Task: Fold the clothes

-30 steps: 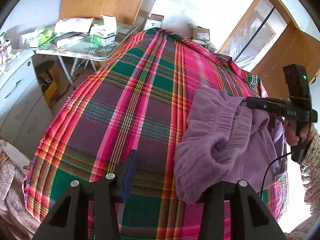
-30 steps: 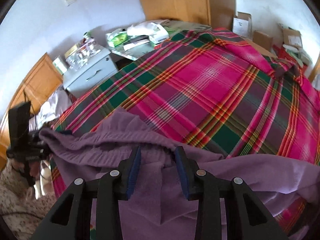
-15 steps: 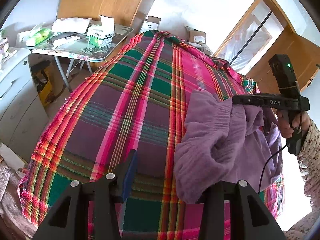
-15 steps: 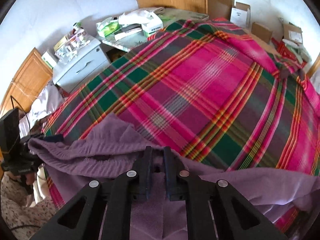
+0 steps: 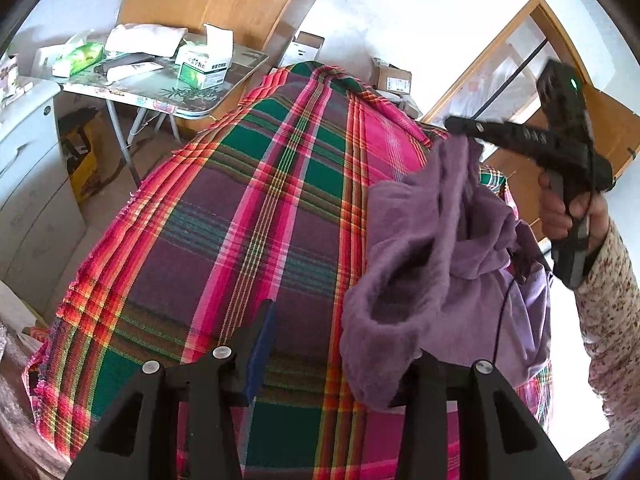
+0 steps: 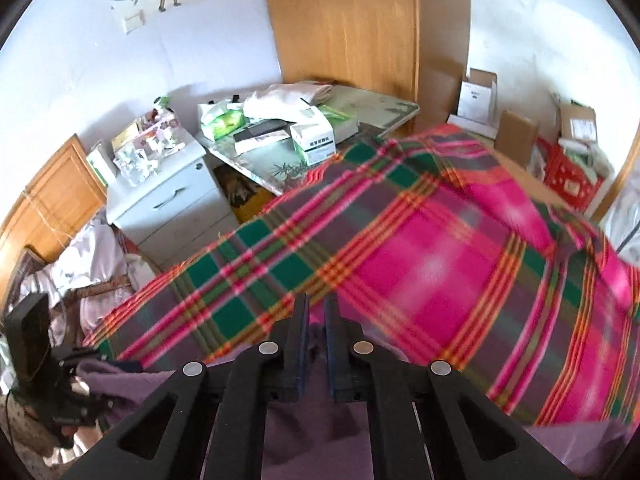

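Room: bedroom with a wooden wardrobe (image 6: 360, 28), a white drawer unit (image 6: 168, 204) and a cluttered folding table (image 5: 160, 92) beside the bed.
Surface: bed covered by a pink, green and purple plaid blanket (image 5: 256, 216).
Garment: your purple fleece garment (image 5: 432, 264) hangs bunched above the blanket's right side, lifted at two spots.
Left gripper (image 5: 340, 344): your fingers are spread wide; the garment drapes over the right finger, whose tip is hidden.
Right gripper (image 6: 316, 320): your fingers are pressed together, pinching a fold of the purple fabric.
Right hand (image 5: 568, 212): yours grips the tool's handle; a floral sleeve (image 5: 612, 300) covers your forearm.
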Motion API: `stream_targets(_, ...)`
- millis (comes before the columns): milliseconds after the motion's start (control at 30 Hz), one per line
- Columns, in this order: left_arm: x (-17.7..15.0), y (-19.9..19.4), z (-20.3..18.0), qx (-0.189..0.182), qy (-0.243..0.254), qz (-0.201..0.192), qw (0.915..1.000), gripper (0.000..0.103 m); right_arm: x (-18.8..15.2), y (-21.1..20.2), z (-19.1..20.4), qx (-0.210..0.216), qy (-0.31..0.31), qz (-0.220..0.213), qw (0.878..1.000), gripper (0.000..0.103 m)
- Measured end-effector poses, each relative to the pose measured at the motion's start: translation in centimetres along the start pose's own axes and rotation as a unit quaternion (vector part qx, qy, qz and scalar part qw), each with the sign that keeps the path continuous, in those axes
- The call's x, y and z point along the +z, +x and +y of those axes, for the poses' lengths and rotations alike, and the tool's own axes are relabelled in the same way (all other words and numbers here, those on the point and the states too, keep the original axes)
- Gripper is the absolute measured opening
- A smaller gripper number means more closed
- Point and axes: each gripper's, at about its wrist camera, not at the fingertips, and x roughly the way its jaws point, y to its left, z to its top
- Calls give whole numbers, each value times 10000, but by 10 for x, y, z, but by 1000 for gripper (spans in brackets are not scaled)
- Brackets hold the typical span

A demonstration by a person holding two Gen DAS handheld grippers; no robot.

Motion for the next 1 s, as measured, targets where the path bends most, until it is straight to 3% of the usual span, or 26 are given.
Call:
stream_targets(167, 1, -1, 1, 21, -96, 1, 10000, 43, 29, 19, 12, -97, -138, -235, 9996, 2)
stream_targets(367, 5, -9, 7, 17, -258, 39, 9997, 43, 41, 21, -8, 35, 399, -312, 9987, 3)
stream_targets(700, 10, -39, 5, -220, -94, -214, 9995, 43, -22, -32, -88, -447, 1156, -253, 9920, 8)
stream_targets(900, 23, -65, -2, -89, 55, -601, 9981, 43, -65, -60, -99, -604, 982, -153, 9932, 8)
stream_targets(1000, 41, -74, -13, 0, 383, -784, 9962, 44, -81, -71, -99, -737, 872, -209, 9932, 8)
